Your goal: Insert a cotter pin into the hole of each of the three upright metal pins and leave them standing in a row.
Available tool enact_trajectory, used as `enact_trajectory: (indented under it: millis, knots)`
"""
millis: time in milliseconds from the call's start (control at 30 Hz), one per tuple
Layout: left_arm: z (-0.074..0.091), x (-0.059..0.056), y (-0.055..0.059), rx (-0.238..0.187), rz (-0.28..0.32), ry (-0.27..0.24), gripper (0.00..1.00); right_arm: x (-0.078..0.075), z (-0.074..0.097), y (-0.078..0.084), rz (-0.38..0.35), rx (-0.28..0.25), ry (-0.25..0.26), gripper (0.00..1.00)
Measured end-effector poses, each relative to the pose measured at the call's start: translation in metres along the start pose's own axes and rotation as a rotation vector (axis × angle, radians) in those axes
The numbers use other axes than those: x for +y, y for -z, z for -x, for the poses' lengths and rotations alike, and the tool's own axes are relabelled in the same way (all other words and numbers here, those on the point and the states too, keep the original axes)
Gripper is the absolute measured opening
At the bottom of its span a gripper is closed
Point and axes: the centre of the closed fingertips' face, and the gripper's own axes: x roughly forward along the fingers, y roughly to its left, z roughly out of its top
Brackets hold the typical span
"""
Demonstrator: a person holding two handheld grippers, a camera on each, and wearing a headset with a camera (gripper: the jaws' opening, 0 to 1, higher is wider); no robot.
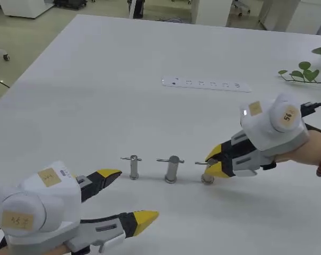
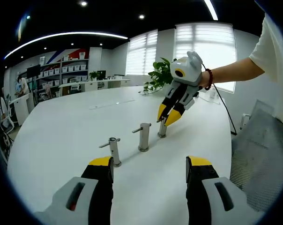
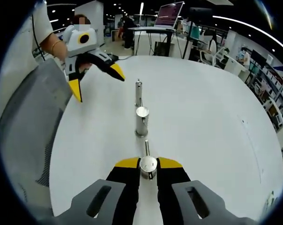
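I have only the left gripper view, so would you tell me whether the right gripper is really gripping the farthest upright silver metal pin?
Observer: Yes. In the right gripper view, the right gripper has its yellow-tipped fingers pressed on both sides of the round head of that upright silver metal pin.
Operator: Thank you. Is a cotter pin through it?
Observer: The head view shows a thin metal cotter pin sticking out sideways at its top, beside the fingers.
Operator: Is the row straight?
Observer: In the right gripper view, the middle silver pin and the last silver pin stand upright, directly in line beyond it.
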Motion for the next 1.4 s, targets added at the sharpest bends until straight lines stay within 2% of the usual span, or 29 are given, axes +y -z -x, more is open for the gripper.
enact_trajectory:
  millis: [533,867,1067,1167,1267,1333,1400]
  knots:
    - [0.0002,0.0035,0.001,0.012,-0.009,-0.003,0.62,-0.0012,0.002,0.0032,0.011,-0.037,-0.039,0.14]
    - [0.0006,0.004,0.0021,0.021,-0.015,-0.005,0.62,-0.0029,0.0013,0.0041,0.0,-0.054,-0.032,0.15]
    - [0.0008,0.004,0.0015,0.024,-0.019,-0.007,0.62,-0.0032,0.0009,0.0051,-0.028,-0.057,-0.022,0.16]
    - [0.0014,0.0045,0.001,0.023,-0.021,-0.009,0.63,-0.0015,0.0002,0.0023,-0.061,-0.083,-0.021,0.18]
    - [0.0026,0.0056,-0.0001,0.021,-0.022,-0.014,0.65,-0.0032,0.0019,0.0021,-0.104,-0.086,0.002,0.2]
    - [0.0035,0.0067,-0.0008,0.021,-0.024,-0.019,0.65,-0.004,0.0038,0.002,-0.135,-0.085,0.014,0.25]
    - [0.0043,0.0081,-0.0011,0.023,-0.021,-0.023,0.67,-0.0042,0.0077,-0.0017,-0.156,-0.107,0.029,0.27]
